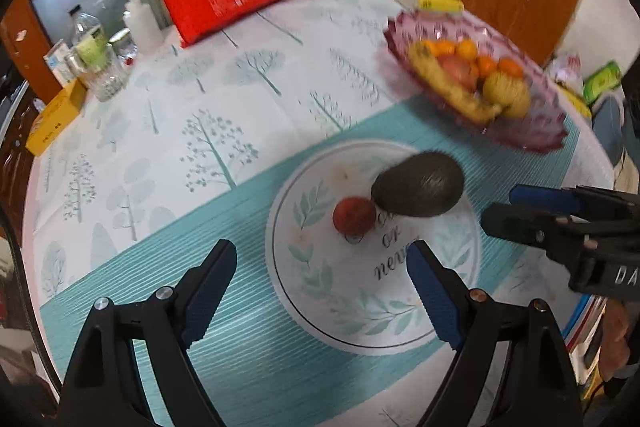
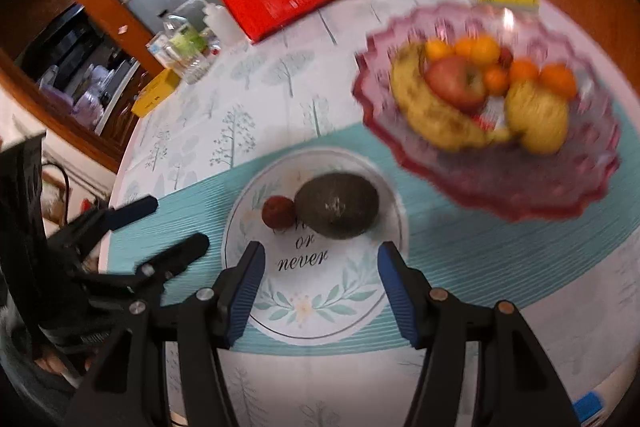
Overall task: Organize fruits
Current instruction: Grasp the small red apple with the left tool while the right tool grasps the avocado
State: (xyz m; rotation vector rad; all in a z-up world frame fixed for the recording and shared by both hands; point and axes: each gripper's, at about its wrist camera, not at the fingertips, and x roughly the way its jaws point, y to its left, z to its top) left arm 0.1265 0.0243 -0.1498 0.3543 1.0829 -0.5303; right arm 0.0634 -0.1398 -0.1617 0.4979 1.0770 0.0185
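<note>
Looks like most of the sorting is already done. The pink bowl [image 2: 472, 183] holds a banana [image 2: 432, 115], an apple [image 2: 456, 83], a bunch of oranges [image 2: 484, 49] and a yellowish fruit I can't name. What's left, I'd say, is the avocado [image 2: 338, 205] and the small red fruit [image 2: 278, 211], touching each other on the round leaf-print mat [image 2: 316, 315], near the bowl. The right gripper [image 2: 320, 267] hovers just short of the avocado, jaws wide apart, nothing in them. The left gripper [image 1: 322, 267] is the same: spread wide, empty, pointed at the red fruit. So two fruits to go, probably.
</note>
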